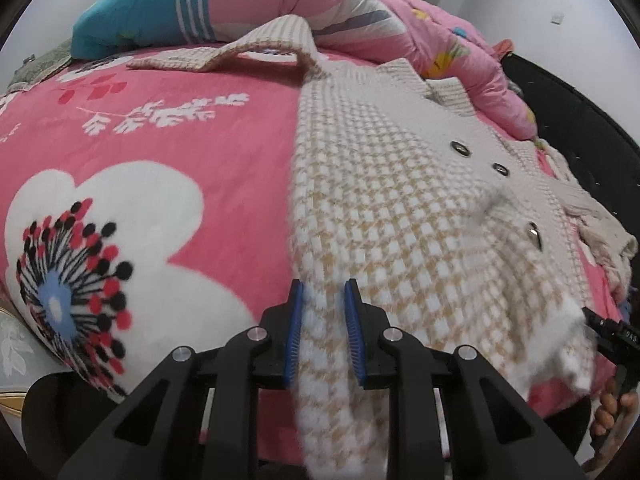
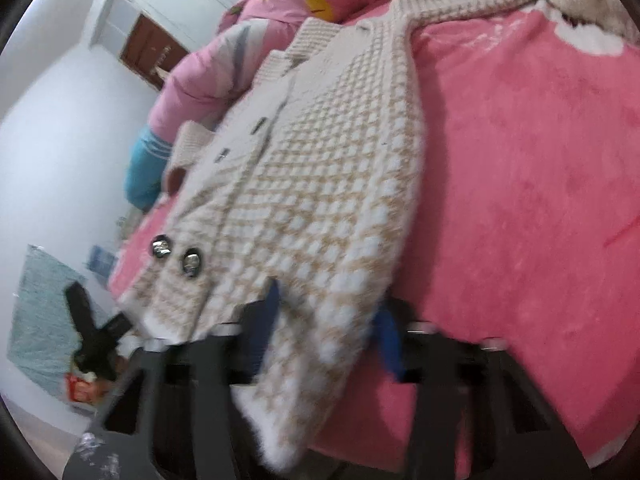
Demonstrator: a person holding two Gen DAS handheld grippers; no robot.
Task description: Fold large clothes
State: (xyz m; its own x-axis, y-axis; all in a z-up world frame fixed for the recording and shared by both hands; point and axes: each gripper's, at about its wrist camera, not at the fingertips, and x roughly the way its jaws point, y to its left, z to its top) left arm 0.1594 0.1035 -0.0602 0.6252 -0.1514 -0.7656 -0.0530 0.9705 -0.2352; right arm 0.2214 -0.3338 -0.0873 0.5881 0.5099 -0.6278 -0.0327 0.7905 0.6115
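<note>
A cream and tan houndstooth knit cardigan (image 1: 400, 208) with metal buttons lies spread on a pink floral blanket (image 1: 160, 184). One sleeve (image 1: 260, 48) stretches toward the far left. My left gripper (image 1: 323, 292) has its blue-padded jaws on either side of the cardigan's near hem corner, with the fabric between them. In the right wrist view the same cardigan (image 2: 320, 184) lies on the blanket (image 2: 520, 200), and my right gripper (image 2: 328, 320) has the other hem corner between its blue-padded jaws, the view blurred. The right gripper also shows at the left wrist view's right edge (image 1: 608, 332).
A rolled pink and blue quilt (image 1: 280, 4) lies along the far side of the bed. The bed's dark edge (image 1: 580, 128) runs at the right. A white wall, a brown door (image 2: 152, 48) and floor clutter (image 2: 80, 384) show beyond the bed.
</note>
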